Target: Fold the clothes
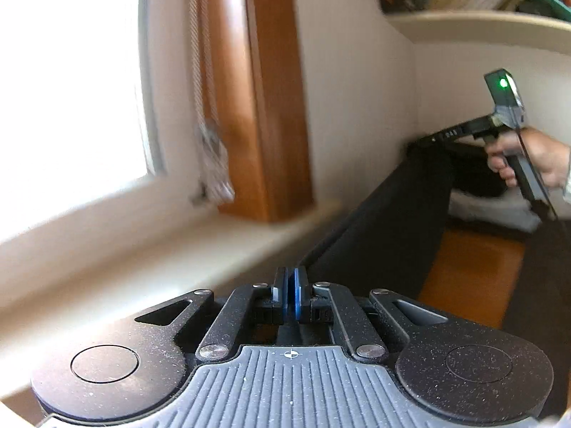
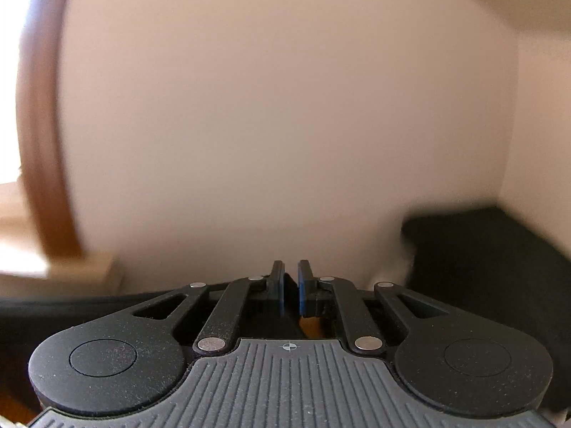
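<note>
The left gripper (image 1: 289,292) has its jaws pressed together, blue pads meeting, and a dark garment (image 1: 389,221) runs taut from just beyond them up and to the right — whether its edge is pinched between the pads cannot be told, since the cloth meets the jaws right at the tip. At the far end of that stretched edge the right gripper (image 1: 421,144) is seen side-on, a hand (image 1: 535,158) on its grip, its nose touching the cloth's upper corner. In its own view the right gripper (image 2: 291,285) shows its jaws nearly closed with a narrow slit between the pads; dark fabric lies just beyond and below them.

One garment is in view, two grippers. Left of the garment runs a pale window sill (image 1: 142,260) with a wooden frame (image 1: 271,107); beyond it, bare wall. Below the garment's hanging fold shows a wooden tabletop (image 1: 471,278), and behind it a white cloth (image 1: 492,210). A shelf of books (image 1: 474,25) is above.
</note>
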Tool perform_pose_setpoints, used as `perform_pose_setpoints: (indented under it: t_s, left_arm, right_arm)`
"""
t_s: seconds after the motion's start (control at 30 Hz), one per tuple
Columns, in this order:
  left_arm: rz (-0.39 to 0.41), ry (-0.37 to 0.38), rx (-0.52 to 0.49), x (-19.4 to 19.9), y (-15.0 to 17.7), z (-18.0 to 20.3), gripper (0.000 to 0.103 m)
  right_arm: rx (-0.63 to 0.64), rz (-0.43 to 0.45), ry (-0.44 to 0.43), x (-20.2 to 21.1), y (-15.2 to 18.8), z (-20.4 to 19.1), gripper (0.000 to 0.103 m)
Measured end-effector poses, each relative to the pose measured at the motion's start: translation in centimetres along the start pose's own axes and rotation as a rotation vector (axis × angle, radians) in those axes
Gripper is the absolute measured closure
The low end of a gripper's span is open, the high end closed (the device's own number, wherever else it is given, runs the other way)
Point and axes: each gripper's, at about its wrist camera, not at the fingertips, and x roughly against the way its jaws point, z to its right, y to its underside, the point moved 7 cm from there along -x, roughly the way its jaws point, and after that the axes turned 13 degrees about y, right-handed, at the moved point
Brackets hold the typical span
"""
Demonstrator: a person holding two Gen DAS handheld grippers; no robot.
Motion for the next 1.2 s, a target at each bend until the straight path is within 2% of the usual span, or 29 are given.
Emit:
perform_pose_setpoints:
  t_s: [0.1, 0.17, 0.23, 0.33, 0.37, 0.4, 0.47, 0.53, 0.6, 0.7, 0.8, 0.87, 1.03, 1.2]
  left_arm:
    - [0.061, -0.042, -0.032, 1.6, -3.5, 0.1, 0.099]
    - [0.075, -0.009, -0.058, 2.2, -4.5, 1.6, 0.099]
    - [0.078, 0.041, -0.078, 2.5, -4.8, 3.5, 0.1]
    - [0.015, 0.18, -0.068, 1.1, -2.5, 7.2, 0.098]
    - [-0.038, 0.23, -0.059, -0.2, -1.2, 8.3, 0.096]
    - [-0.09, 0.277, -0.051, -1.4, 0.1, 9.3, 0.092]
    - [-0.17, 0.31, -0.061, -3.3, 2.1, 10.6, 0.087]
    - [-0.181, 0.283, -0.061, -4.1, 2.8, 10.5, 0.081]
    - [-0.166, 0.285, -0.019, -4.1, 2.6, 9.5, 0.076]
    - [-0.157, 0.233, -0.001, -4.0, 2.7, 7.6, 0.066]
    - [-0.209, 0.179, 0.038, -4.9, 4.9, 5.4, 0.065]
    - [-0.258, 0.163, 0.063, -5.7, 7.0, 4.0, 0.065]
    - [-0.348, 0.158, 0.107, -6.4, 11.3, 2.0, 0.065]
    - [-0.29, 0.168, 0.132, -4.7, 12.5, 1.2, 0.065]
  right_arm:
    - [-0.017, 0.156, 0.068, 1.5, -4.7, 0.1, 0.095]
    - [-0.052, 0.255, 0.092, 3.5, -7.2, 1.1, 0.095]
    - [-0.062, 0.272, 0.106, 4.7, -7.1, 2.7, 0.095]
    - [-0.015, 0.215, 0.136, 5.3, -4.6, 5.0, 0.095]
    - [0.003, 0.162, 0.145, 4.9, -3.0, 5.8, 0.093]
    - [0.023, 0.097, 0.154, 4.4, -1.2, 6.6, 0.086]
    - [0.058, -0.009, 0.169, 3.6, 2.2, 8.0, 0.073]
    - [0.085, -0.072, 0.171, 3.1, 4.8, 8.7, 0.071]
    - [0.098, -0.103, 0.15, 2.8, 6.1, 8.6, 0.071]
    - [0.095, -0.152, 0.071, 2.1, 7.4, 7.1, 0.071]
    - [0.096, -0.214, -0.015, 0.6, 9.3, 5.1, 0.07]
    - [0.104, -0.271, -0.066, -0.1, 11.8, 3.4, 0.07]
    - [0.138, -0.392, -0.118, -2.4, 16.6, -0.2, 0.069]
    - [0.126, -0.357, -0.181, -1.1, 17.6, -0.9, 0.067]
